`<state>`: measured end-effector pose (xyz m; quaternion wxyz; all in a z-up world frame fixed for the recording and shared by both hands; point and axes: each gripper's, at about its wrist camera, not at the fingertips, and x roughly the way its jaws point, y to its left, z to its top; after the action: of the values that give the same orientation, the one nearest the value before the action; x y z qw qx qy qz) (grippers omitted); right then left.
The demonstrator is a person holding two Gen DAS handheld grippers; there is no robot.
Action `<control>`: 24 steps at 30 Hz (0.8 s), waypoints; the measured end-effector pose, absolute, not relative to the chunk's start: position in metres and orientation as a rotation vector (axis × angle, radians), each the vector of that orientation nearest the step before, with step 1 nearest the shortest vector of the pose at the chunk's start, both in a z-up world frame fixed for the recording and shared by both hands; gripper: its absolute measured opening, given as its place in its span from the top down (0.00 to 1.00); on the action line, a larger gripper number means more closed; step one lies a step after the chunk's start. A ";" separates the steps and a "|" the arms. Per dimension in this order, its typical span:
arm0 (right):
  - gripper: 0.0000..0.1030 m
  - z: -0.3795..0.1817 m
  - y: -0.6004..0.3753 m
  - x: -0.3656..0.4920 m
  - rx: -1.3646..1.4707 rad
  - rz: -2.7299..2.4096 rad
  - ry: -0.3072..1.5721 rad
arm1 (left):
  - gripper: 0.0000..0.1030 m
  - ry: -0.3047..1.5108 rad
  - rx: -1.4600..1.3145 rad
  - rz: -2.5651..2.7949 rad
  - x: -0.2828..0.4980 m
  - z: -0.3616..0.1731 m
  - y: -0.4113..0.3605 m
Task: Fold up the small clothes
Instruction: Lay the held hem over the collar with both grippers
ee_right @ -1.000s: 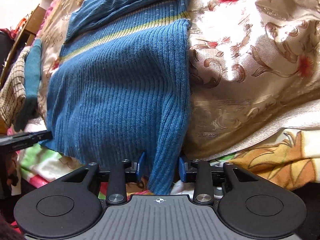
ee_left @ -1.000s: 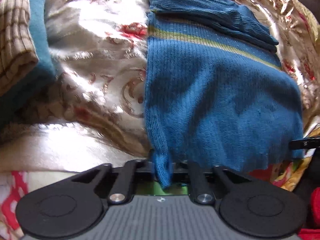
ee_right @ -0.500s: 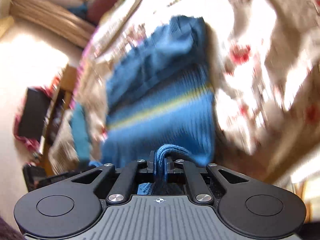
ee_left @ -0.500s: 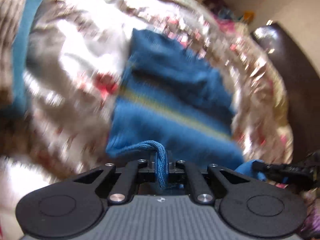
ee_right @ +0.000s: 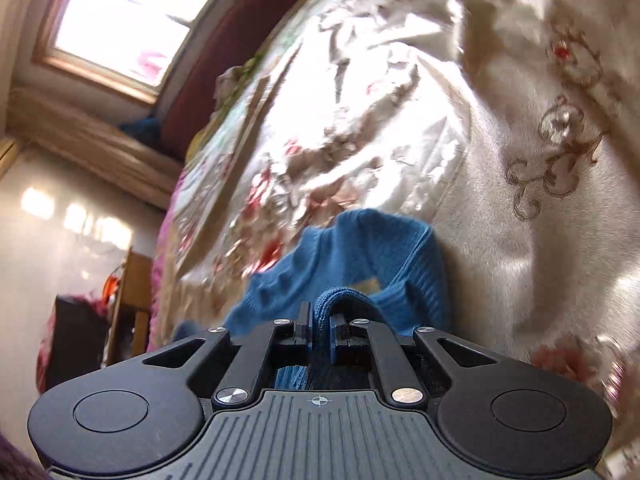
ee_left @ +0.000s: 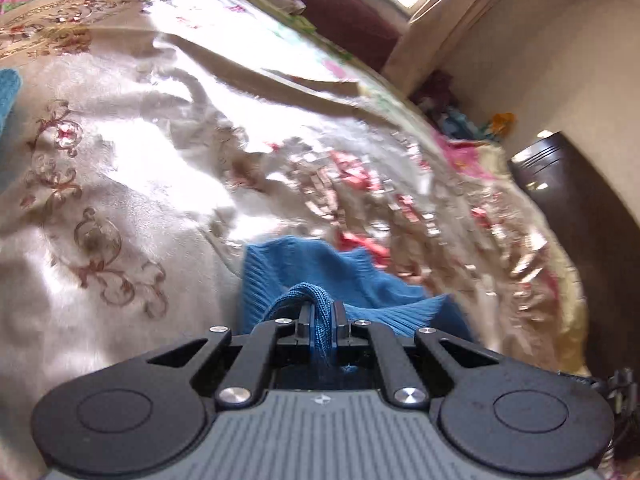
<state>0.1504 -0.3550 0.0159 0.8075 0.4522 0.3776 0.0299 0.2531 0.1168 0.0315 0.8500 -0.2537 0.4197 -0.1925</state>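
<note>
A blue ribbed knit sweater point(ee_left: 304, 268) lies on a cream floral bedspread point(ee_left: 132, 184). My left gripper point(ee_left: 322, 316) is shut on a bunched corner of its hem, carried up over the garment. My right gripper point(ee_right: 320, 320) is shut on the other hem corner of the sweater point(ee_right: 360, 248). Only the far part of the sweater shows past each gripper; the rest is hidden under the gripper bodies.
A teal folded garment point(ee_left: 8, 92) sits at the left edge of the bed. A dark red headboard point(ee_left: 332, 4) and a window point(ee_right: 124, 16) lie beyond. A dark cabinet point(ee_left: 580, 216) stands to the right, wooden furniture point(ee_right: 128, 312) on the left.
Both grippers have carried the hem corners forward over the sweater toward its collar end. The striped lower body has dropped out of view beneath them.
</note>
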 end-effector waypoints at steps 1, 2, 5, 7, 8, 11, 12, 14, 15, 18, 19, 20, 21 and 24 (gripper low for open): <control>0.88 0.008 -0.354 0.157 0.973 0.048 0.816 | 0.87 0.896 -0.518 -0.392 0.257 0.025 0.113; 0.88 0.003 -0.354 0.163 0.964 0.031 0.820 | 0.87 0.904 -0.503 -0.377 0.261 0.019 0.110; 0.83 -0.007 -0.350 0.172 0.957 0.011 0.832 | 0.87 0.912 -0.500 -0.346 0.261 0.005 0.110; 0.76 -0.008 -0.350 0.170 0.969 0.021 0.816 | 0.86 0.916 -0.526 -0.327 0.261 -0.001 0.116; 0.72 -0.007 -0.349 0.170 0.960 0.021 0.809 | 0.85 0.916 -0.535 -0.317 0.260 -0.002 0.120; 0.71 -0.003 -0.346 0.169 0.889 0.006 0.803 | 0.77 0.909 -0.567 -0.303 0.259 -0.001 0.129; 0.71 -0.001 -0.345 0.167 0.864 -0.001 0.803 | 0.75 0.901 -0.576 -0.293 0.259 0.002 0.131; 0.71 0.002 -0.344 0.165 0.826 -0.016 0.793 | 0.70 0.882 -0.587 -0.279 0.259 0.006 0.135; 0.71 0.003 -0.344 0.163 0.815 -0.015 0.786 | 0.70 0.875 -0.593 -0.270 0.259 0.008 0.137; 0.69 0.007 -0.345 0.161 0.807 -0.024 0.773 | 0.70 0.862 -0.607 -0.244 0.258 0.011 0.140; 0.69 0.008 -0.346 0.160 0.800 -0.031 0.767 | 0.70 0.857 -0.606 -0.240 0.256 0.012 0.140; 0.69 0.009 -0.346 0.160 0.785 -0.043 0.759 | 0.70 0.854 -0.604 -0.239 0.253 0.012 0.140; 0.69 0.011 -0.346 0.158 0.767 -0.055 0.749 | 0.70 0.852 -0.600 -0.240 0.251 0.013 0.139; 0.65 0.015 -0.347 0.155 0.740 -0.077 0.727 | 0.70 0.852 -0.575 -0.237 0.239 0.015 0.136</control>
<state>0.1553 -0.3475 0.0152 0.8677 0.3537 0.3475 -0.0367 0.2391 0.1356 0.0149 0.8641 -0.2741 0.4066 -0.1132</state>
